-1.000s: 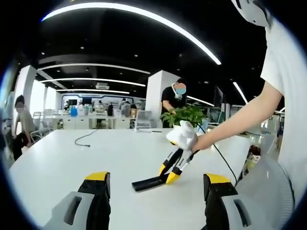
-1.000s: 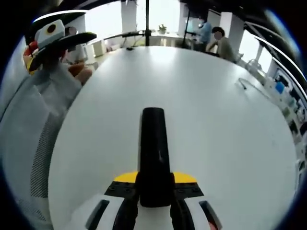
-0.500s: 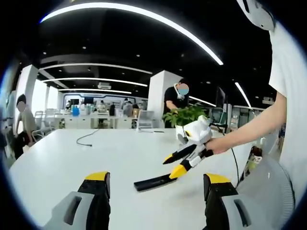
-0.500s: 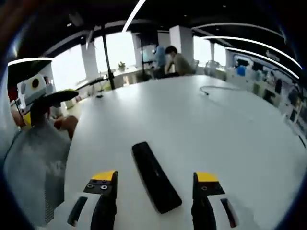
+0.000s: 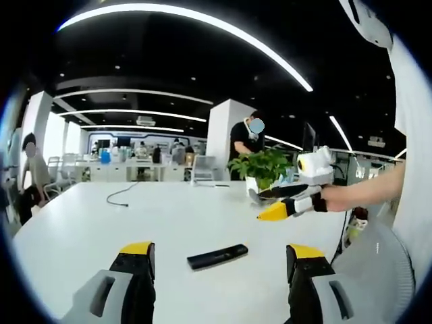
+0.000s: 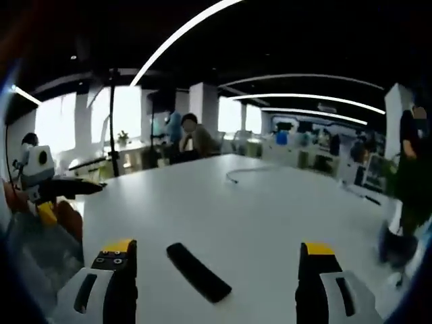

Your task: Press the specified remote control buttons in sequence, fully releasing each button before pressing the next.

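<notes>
**Both claws apart and raised, remote control lying free on the counter**

In the left gripper view, the left claw [image 5: 221, 266] has its yellow-tipped jaws spread wide apart with nothing between them. The black remote control [image 5: 217, 256] lies flat on the white counter [image 5: 135, 216], beyond the jaws and between their two lines, touched by nothing. To the right and above the counter surface, the right claw [image 5: 280, 204] is held in a person's hand [image 5: 335, 200]; its jaws point leftward, the yellow tip foremost. From this side angle the two jaws look close to each other.

In the right gripper view, the right claw [image 6: 216, 266] shows its jaws set wide apart and empty. The remote control [image 6: 198, 271] rests on the counter [image 6: 270, 216] between them, lying at a slant, clear of both jaws. At the far left of this view the left claw [image 6: 74, 187] hangs above the counter edge.

A dark cable [image 5: 122, 194] lies on the far part of the counter, well apart from the remote. A potted plant [image 5: 262, 166] stands near the counter's far right edge, just behind the right claw.
</notes>
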Available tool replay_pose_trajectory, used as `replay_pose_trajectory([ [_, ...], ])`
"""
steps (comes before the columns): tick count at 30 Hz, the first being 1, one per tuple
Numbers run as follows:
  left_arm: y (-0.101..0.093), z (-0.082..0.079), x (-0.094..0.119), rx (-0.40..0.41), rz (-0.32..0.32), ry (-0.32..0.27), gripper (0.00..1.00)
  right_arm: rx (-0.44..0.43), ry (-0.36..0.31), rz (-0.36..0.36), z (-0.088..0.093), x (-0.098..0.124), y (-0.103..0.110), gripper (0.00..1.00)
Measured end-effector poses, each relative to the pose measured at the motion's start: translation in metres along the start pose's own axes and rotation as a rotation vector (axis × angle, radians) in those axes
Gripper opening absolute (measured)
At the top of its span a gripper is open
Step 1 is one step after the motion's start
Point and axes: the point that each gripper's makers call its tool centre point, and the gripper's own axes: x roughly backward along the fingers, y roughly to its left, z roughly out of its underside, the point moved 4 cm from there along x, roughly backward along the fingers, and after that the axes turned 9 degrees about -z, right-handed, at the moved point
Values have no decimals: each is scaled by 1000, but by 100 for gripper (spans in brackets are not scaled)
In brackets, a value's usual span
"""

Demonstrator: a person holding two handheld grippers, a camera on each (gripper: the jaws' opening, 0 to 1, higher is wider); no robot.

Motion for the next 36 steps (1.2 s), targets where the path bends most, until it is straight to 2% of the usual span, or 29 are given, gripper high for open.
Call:
replay_pose_trajectory([
  [11,-1,-1,1,-7,3,-5,83,-21,-65,123,-7,42,20,99],
  [15,0,-1,2,-11,-7,-6,83,-47,-104,260,-4,71,23,99],
  [20,0,-2,3,-10,-6,-15,83,-31,-73,323,4,97,28,99],
  [23,-1,-2,3,-15,-5,-13,83,-15,-81,352,7,107,30,99],
  [25,-1,-2,3,-14,-4,-15,83,-9,-91,375,16,116,27,99],
  [27,-1,-2,3,-14,-3,-13,83,-32,-97,382,23,118,25,99],
  [30,-3,0,3,-24,0,-2,83,-15,-77,389,26,117,20,99],
  [36,-3,1,3,-19,-2,2,83,-14,-88,398,31,120,17,99],
])
